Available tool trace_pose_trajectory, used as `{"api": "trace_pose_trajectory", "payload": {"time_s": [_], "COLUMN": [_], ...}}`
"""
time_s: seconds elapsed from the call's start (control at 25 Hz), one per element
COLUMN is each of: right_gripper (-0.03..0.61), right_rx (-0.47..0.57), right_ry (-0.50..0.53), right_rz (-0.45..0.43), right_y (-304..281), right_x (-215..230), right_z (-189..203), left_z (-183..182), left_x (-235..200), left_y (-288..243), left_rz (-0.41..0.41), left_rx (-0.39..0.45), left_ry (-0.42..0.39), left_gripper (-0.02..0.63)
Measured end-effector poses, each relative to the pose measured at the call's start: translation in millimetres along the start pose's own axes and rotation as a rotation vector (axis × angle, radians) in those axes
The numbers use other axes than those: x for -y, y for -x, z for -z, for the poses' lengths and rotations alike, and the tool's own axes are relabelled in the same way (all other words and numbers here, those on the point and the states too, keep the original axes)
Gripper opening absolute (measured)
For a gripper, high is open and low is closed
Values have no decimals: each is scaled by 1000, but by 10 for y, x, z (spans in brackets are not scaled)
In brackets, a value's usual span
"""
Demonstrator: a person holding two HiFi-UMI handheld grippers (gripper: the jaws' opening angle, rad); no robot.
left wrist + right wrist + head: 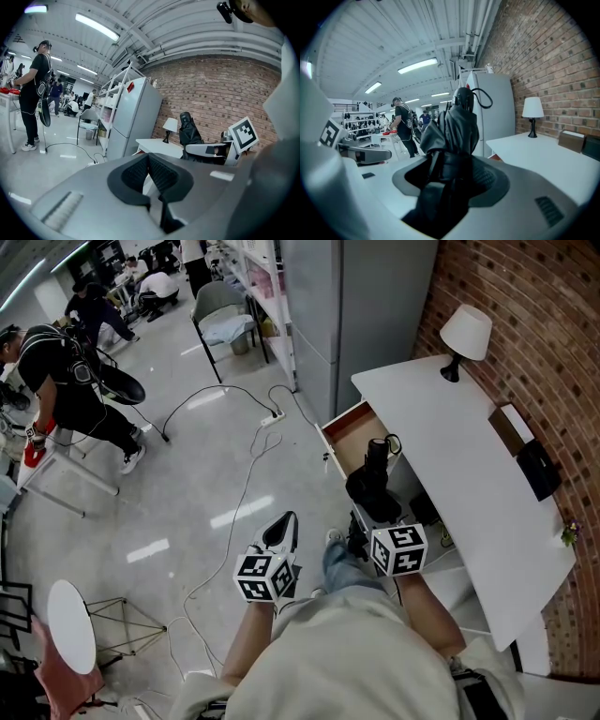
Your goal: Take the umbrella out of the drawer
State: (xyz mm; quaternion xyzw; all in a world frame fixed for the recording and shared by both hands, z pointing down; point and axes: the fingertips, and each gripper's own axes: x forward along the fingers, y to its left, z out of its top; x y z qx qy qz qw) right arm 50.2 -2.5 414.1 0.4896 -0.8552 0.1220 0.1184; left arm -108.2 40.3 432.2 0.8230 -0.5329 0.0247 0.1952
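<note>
Black folded umbrella [375,486] is pinched by the right gripper [457,178] and held up over the open drawer [345,430]. The left gripper [149,174] is pressed together, empty. Removal is judged essentially done.

The open drawer [349,430] juts from the white bench [459,465] into the aisle, straight ahead of the right gripper [367,521], which grips a folded black umbrella [375,479] close to the bench edge. To the right the bench top blocks the way, with the brick wall [525,324] behind it and a lamp [466,334] at its far end. Beyond the drawer a grey refrigerator [375,315] closes the path. Left of the left gripper [281,532] the floor [187,484] lies open, crossed by cables [251,457].
</note>
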Motion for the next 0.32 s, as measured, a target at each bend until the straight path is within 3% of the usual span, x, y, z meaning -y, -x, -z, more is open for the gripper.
{"api": "trace_pose_trajectory", "payload": {"time_s": [0.32], "right_gripper": [242], "right_rx": [9], "right_ry": [13], "right_rz": [-4], "right_y": [-49], "right_x": [2], "right_z": [-40], "left_z": [-1], "left_x": [-28], "left_y": [-47], "left_rz": [-1], "left_rx": [2], "left_ry": [5], "left_gripper": [12]}}
